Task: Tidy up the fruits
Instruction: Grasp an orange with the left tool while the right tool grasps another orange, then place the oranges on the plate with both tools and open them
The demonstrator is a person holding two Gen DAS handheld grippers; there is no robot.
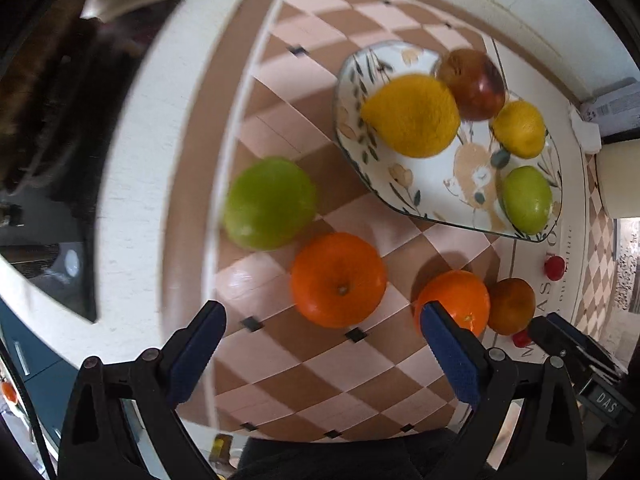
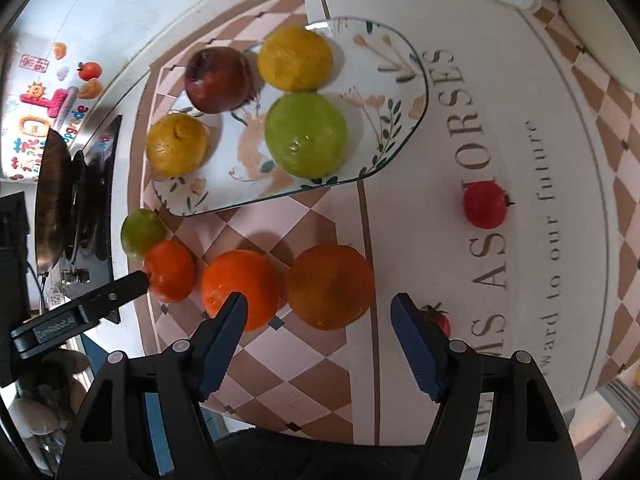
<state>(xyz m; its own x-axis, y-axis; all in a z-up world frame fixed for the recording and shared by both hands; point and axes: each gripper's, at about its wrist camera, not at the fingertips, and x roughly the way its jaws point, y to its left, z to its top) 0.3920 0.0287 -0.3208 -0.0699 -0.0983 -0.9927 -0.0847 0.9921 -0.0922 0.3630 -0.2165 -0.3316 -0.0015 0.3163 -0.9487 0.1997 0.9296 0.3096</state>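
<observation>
A floral plate (image 1: 436, 196) (image 2: 400, 80) holds two yellow lemons (image 1: 412, 114) (image 1: 520, 128), a dark red apple (image 1: 472, 82) (image 2: 218, 80) and a green fruit (image 1: 526, 198) (image 2: 306, 134). On the checkered mat lie a green apple (image 1: 270, 202) (image 2: 142, 232), two bright oranges (image 1: 338, 278) (image 1: 456, 300) and a darker orange (image 1: 512, 306) (image 2: 330, 286). My left gripper (image 1: 324, 316) is open and empty above the nearest orange. My right gripper (image 2: 320, 308) is open and empty above the darker orange.
Two small red tomatoes (image 2: 484, 204) (image 2: 438, 318) lie on the white lettered part of the mat. A black stove (image 1: 52, 128) stands to the left. A pale container (image 1: 620, 176) stands at the right edge.
</observation>
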